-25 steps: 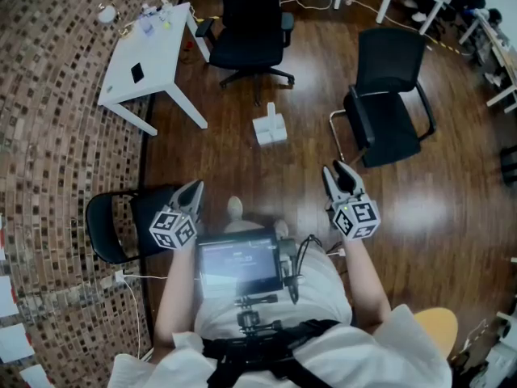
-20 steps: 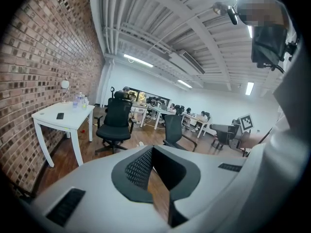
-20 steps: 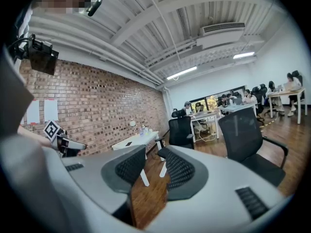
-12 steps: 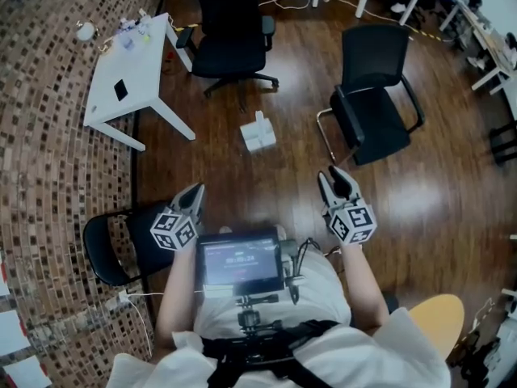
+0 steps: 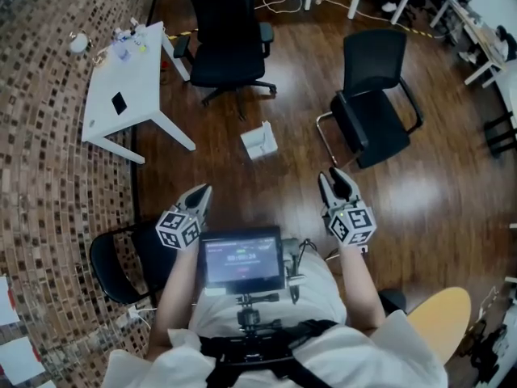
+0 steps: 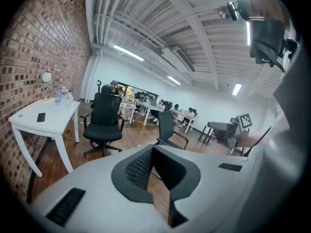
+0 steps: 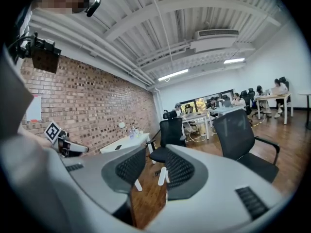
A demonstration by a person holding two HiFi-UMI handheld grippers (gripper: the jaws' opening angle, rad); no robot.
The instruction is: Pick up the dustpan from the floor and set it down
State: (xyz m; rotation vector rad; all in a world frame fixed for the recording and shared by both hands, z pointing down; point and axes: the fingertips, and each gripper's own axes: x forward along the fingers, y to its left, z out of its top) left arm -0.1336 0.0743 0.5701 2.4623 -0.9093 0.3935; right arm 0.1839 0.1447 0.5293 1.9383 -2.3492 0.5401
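Observation:
The white dustpan stands on the wooden floor ahead of me, its handle upright. In the right gripper view its white handle shows through the gap between the jaws, far off. My left gripper hangs at waist height, well short of the dustpan, its jaw tips meeting with nothing held. My right gripper is level with it on the other side, its jaws a little apart and empty. The left gripper view does not show the dustpan.
A black office chair stands beyond the dustpan and a black visitor chair to its right. A white table stands by the brick wall at left. Another black chair is close at my left side. A screen hangs on my chest.
The dustpan and chairs have slid lower in the head view, so I have come closer to them. Both grippers have shifted slightly forward with me, their jaws unchanged.

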